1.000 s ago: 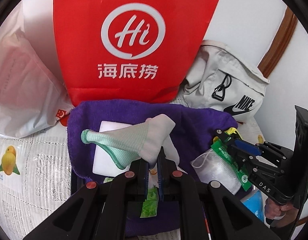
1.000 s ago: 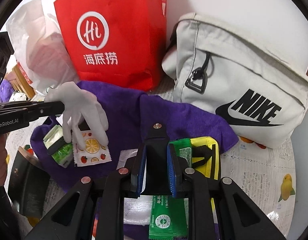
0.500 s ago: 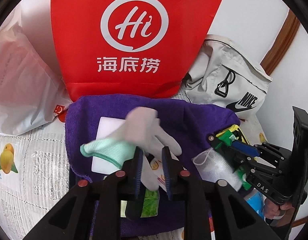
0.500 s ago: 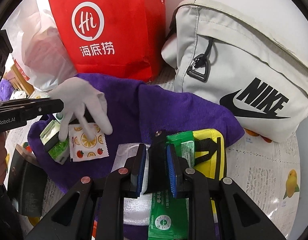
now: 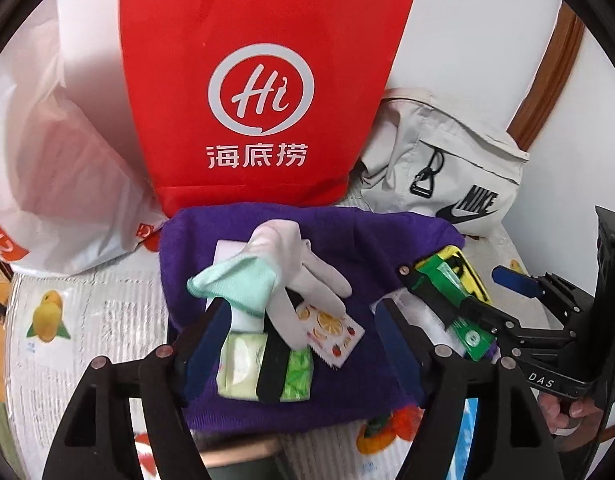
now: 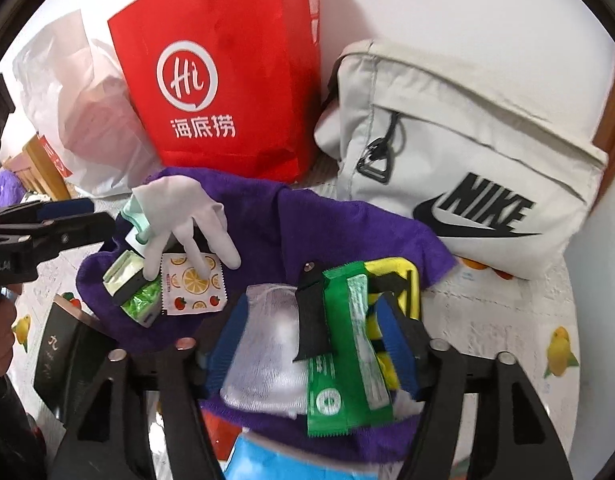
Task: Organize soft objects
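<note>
A white glove [image 5: 291, 252] with a mint cuff lies on the purple towel [image 5: 347, 392], draped over a green tissue pack [image 5: 243, 368] and a fruit-print sachet [image 5: 331, 332]. My left gripper [image 5: 299, 340] hovers just above them, its jaws opening, and the pads touch nothing. The glove [image 6: 179, 208] also shows in the right wrist view. My right gripper [image 6: 311, 332] is opening over a white mesh pouch [image 6: 267, 352], a black strap [image 6: 311, 320], a green sachet [image 6: 347, 344] and a yellow item [image 6: 395, 276]. Its pads press on none of them.
A red paper bag [image 5: 259, 80] stands behind the towel, with a white plastic bag [image 5: 55, 160] to its left and a grey Nike bag [image 6: 467, 152] to its right. A black box [image 6: 55, 356] and a blue pack [image 6: 267, 464] lie by the towel's near edge.
Both grippers have opened and risen a little. The left let go of the glove, which now lies across the tissue pack and sachet. The right released the black strap.
</note>
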{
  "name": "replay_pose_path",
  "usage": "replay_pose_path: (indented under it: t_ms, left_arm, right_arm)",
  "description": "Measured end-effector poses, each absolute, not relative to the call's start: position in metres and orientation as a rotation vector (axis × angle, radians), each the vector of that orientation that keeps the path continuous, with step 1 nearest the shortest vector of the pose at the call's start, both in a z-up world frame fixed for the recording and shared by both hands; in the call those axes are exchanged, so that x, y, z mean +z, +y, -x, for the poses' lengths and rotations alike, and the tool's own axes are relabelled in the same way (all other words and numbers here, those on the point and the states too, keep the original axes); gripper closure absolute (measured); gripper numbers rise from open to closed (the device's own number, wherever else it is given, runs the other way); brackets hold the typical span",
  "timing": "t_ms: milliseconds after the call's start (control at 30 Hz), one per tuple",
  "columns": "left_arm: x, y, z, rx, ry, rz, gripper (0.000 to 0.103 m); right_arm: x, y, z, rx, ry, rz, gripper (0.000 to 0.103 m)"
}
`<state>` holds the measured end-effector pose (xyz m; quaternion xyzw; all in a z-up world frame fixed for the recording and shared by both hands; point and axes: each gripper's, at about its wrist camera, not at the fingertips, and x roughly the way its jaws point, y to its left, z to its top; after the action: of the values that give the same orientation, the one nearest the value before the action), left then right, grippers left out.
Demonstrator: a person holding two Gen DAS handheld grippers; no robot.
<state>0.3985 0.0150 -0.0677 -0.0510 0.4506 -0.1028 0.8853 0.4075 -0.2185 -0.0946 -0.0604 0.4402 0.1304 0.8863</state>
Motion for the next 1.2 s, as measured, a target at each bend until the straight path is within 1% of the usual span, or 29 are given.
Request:
replay_pose_path:
  t_ms: [67,133,167,233,333,400,567,667,900,1200]
  left_arm:
    - [-0.060,0.018,-0.386,-0.203,0.932,0.107,0.028]
    - [-0.054,0.021,-0.376,-0.188,0.922,0.103,0.022]
    - [-0.050,0.023,-0.369,-0.176,0.917,0.099,0.020]
    - [-0.044,0.025,-0.355,-0.151,0.910,0.086,0.017]
    - [-0.035,0.024,-0.328,-0.120,0.893,0.050,0.017]
    - [-0.029,0.020,-0.306,-0.110,0.878,0.032,0.015]
    - [-0.014,0.009,-0.254,-0.101,0.849,0.031,0.013]
    - [-0.005,0.002,-0.221,-0.103,0.830,0.009,0.013]
    - [0.011,-0.003,-0.150,-0.070,0.769,0.000,0.013]
    - [0.010,-0.008,-0.082,-0.050,0.713,0.011,0.013]
  right_arm:
    - [-0.089,-0.219,-0.399,0.263,0.911,0.126,0.031]
    - [-0.081,-0.220,-0.389,0.248,0.902,0.121,0.027]
    - [-0.076,-0.221,-0.381,0.237,0.898,0.117,0.024]
    - [-0.071,-0.222,-0.370,0.230,0.893,0.108,0.023]
    - [-0.062,-0.223,-0.349,0.246,0.896,0.080,0.023]
    - [-0.058,-0.222,-0.331,0.247,0.889,0.067,0.018]
    - [-0.043,-0.217,-0.281,0.231,0.851,0.057,0.012]
    - [-0.033,-0.216,-0.250,0.224,0.829,0.059,0.006]
    - [-0.018,-0.221,-0.176,0.174,0.789,0.043,0.006]
    - [-0.017,-0.233,-0.102,0.102,0.767,0.009,0.006]
